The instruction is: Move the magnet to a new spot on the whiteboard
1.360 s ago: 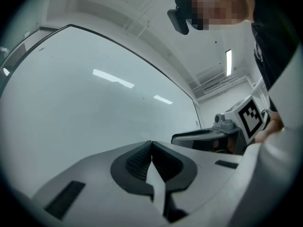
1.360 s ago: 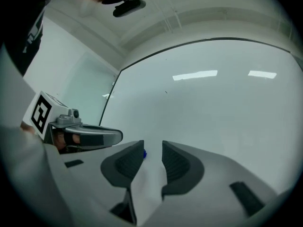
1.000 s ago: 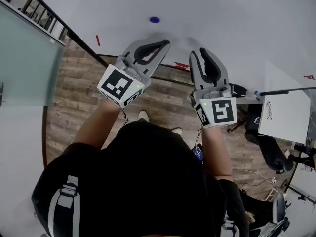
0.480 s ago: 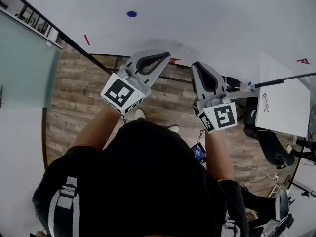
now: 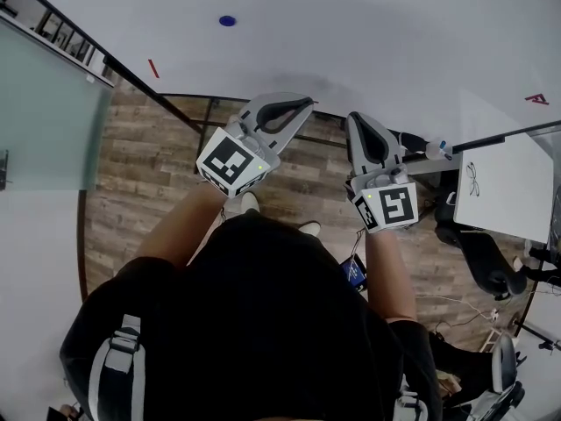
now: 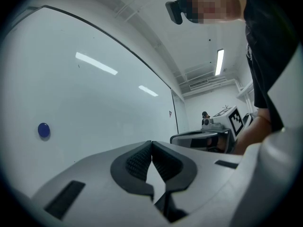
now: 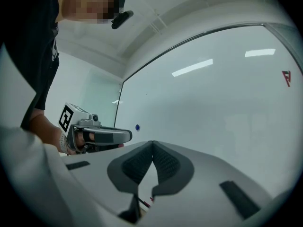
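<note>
The forearms are held bent before the torso. The left gripper (image 5: 305, 103) and right gripper (image 5: 358, 119) are pointed at the whiteboard (image 5: 377, 33), fingers (image 6: 137, 162) shut together on nothing. Farther off, the blue magnet (image 5: 227, 20) is stuck near the whiteboard's left edge.

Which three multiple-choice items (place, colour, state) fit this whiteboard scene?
1. Where is the magnet? A. on the whiteboard; B. on the floor; C. on a shelf.
2. Which colour is the magnet? A. red; B. blue; C. green.
3. How are the right hand-held gripper's jaws? A. wide apart; B. shut on the magnet; C. together, empty.
Answers: 1 A, it sticks to the board; 2 B, a blue disc; 3 C, they meet with nothing between.
</note>
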A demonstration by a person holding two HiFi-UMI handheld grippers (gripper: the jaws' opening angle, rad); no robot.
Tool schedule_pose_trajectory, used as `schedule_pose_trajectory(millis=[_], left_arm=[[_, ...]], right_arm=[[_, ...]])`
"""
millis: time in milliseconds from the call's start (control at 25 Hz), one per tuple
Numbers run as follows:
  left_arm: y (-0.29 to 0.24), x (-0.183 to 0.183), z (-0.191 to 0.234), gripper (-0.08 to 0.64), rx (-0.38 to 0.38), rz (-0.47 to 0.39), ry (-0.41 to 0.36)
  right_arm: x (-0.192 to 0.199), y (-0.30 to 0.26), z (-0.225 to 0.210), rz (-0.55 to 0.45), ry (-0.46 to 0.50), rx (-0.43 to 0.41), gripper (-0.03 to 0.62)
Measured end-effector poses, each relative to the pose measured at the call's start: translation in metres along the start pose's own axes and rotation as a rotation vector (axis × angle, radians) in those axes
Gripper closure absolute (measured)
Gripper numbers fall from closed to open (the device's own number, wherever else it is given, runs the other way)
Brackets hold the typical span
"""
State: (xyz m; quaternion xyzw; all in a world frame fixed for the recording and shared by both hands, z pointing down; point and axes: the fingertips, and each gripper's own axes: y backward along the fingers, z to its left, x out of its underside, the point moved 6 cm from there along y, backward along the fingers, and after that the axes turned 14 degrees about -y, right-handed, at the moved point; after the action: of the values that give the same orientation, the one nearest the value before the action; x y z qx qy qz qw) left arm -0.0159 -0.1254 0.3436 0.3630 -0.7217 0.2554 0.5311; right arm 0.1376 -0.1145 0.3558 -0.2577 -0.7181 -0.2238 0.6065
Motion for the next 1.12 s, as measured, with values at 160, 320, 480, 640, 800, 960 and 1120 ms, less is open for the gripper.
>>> schedule_pose_trajectory(millis=[160, 320, 480, 640, 800, 960, 1120], left_arm=[[-0.001, 0.0, -0.007, 0.555, 0.013, 0.005, 0.005], [-0.002, 0.0, -0.011, 0.555, 0.019, 0.007, 0.005], [-0.003, 0.002, -0.013, 0.555, 0.019, 0.012, 0.01], [-0.002, 0.004, -0.014, 0.555, 0.016, 0.017, 0.014], [-0.002, 0.004, -0.013, 0.555, 0.013, 0.018, 0.015], [-0.002, 0.005, -0.014, 0.555, 0.012, 0.025, 0.008], [-0.003, 0.004, -0.013, 0.555, 0.01, 0.028, 0.006]], right_arm=[[0.0, 0.008, -0.003, -0.001, -0.039, -0.006, 0.592], [0.0, 0.012, -0.005, 0.003, -0.032, -0.009, 0.592], [0.002, 0.014, -0.007, 0.011, -0.015, -0.005, 0.592], [0.003, 0.015, -0.007, 0.012, -0.021, -0.008, 0.592], [0.001, 0.015, -0.006, 0.017, -0.011, -0.012, 0.592], [0.0, 0.014, -0.007, 0.018, -0.011, -0.016, 0.592], [-0.003, 0.01, -0.006, 0.009, -0.017, -0.023, 0.592]])
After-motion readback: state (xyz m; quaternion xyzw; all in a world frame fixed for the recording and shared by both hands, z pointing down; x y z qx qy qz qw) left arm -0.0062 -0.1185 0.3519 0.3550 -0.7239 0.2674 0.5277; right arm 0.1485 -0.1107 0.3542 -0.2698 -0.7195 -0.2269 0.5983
